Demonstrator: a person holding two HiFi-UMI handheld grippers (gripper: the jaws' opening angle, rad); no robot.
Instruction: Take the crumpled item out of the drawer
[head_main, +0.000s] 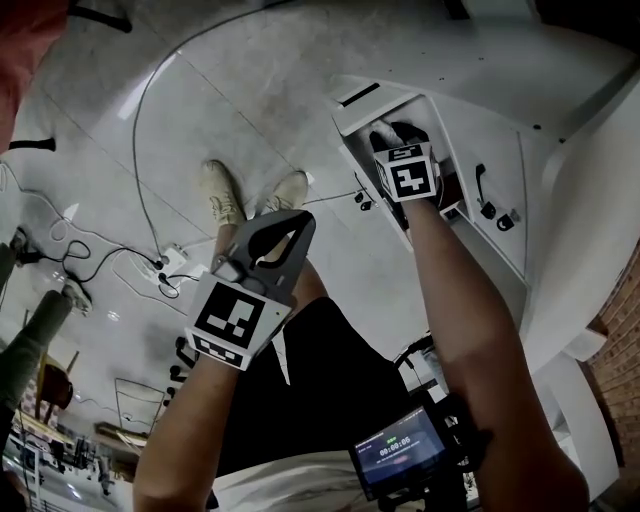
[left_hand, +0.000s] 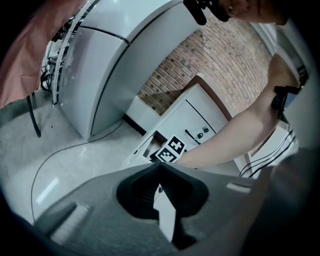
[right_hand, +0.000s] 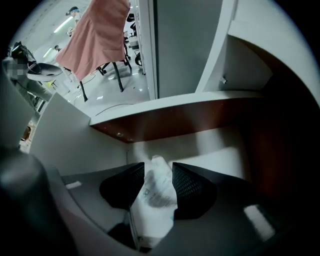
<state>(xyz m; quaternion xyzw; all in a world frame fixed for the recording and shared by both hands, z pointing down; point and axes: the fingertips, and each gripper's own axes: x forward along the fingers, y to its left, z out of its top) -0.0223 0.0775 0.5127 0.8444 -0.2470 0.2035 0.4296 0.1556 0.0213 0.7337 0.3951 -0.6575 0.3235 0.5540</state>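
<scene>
A crumpled white item (right_hand: 157, 195) with faint print lies in the open drawer (right_hand: 220, 155), between the two black ribbed fingers of my right gripper (right_hand: 158, 172). The jaws stand apart around it, close on both sides, and I see no squeeze on it. In the head view the right gripper (head_main: 398, 132) reaches down into the drawer (head_main: 362, 98) and hides the item. My left gripper (head_main: 285, 235) hangs over the floor, away from the drawer, with its jaw tips together and nothing in them. The left gripper (left_hand: 159, 164) looks toward the drawer (left_hand: 144, 144) from a distance.
The drawer belongs to a low white cabinet (head_main: 480, 140) with dark handles (head_main: 481, 187). A brick wall (left_hand: 210, 55) and a large white appliance (left_hand: 110, 55) stand behind. Cables (head_main: 140, 190) and a power strip (head_main: 172, 262) lie on the floor by the person's shoes (head_main: 225, 195).
</scene>
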